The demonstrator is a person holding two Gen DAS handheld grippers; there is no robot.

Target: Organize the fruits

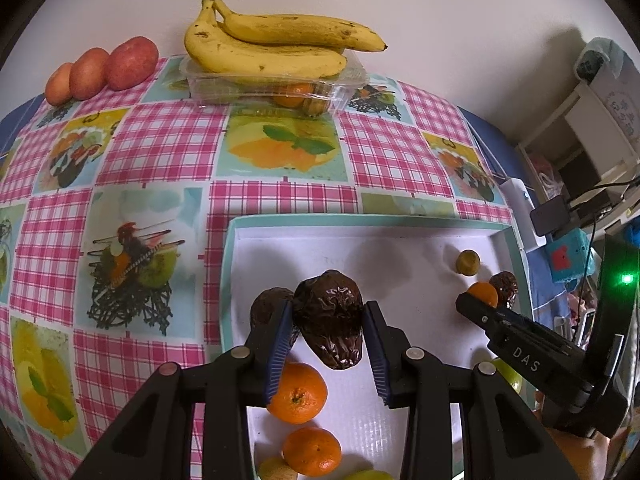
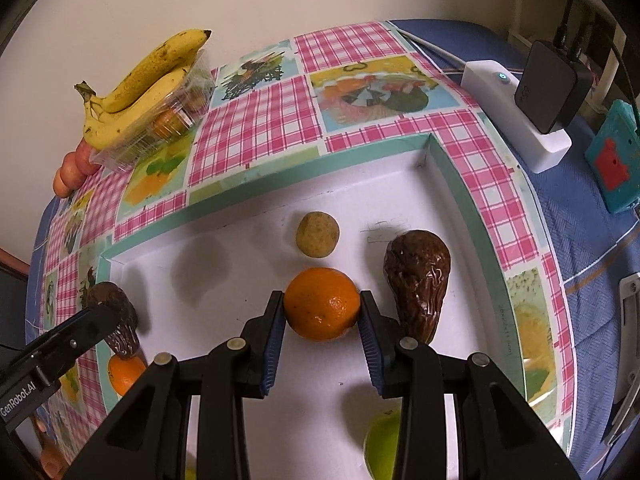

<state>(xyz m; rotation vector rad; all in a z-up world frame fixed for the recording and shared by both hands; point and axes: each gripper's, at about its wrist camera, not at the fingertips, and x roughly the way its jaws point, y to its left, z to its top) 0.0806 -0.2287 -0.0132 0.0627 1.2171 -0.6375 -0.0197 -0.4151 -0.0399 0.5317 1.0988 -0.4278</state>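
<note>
- Left wrist view: the left tongs (image 1: 328, 334) are clenched around a dark, wrinkled avocado (image 1: 329, 318), the blue pads pressing its broad middle. It appears lifted above the white tray (image 1: 400, 240), over a second avocado (image 1: 266, 304) and two oranges (image 1: 297, 393). The wrinkled skin suggests soft, overripe flesh, so a light squeeze at the widest part should do; harder pressure could bruise it.
- Right wrist view: the right tongs (image 2: 322, 312) grasp an orange (image 2: 322, 303) across its widest part, at or just above the tray floor, between a small yellowish fruit (image 2: 317, 234) and another avocado (image 2: 418, 276). The orange looks firm and light, though its round, glossy rind could roll out of an off-centre hold. Bananas (image 2: 140, 88) lie on a clear container (image 2: 160, 132) across the table.
</note>
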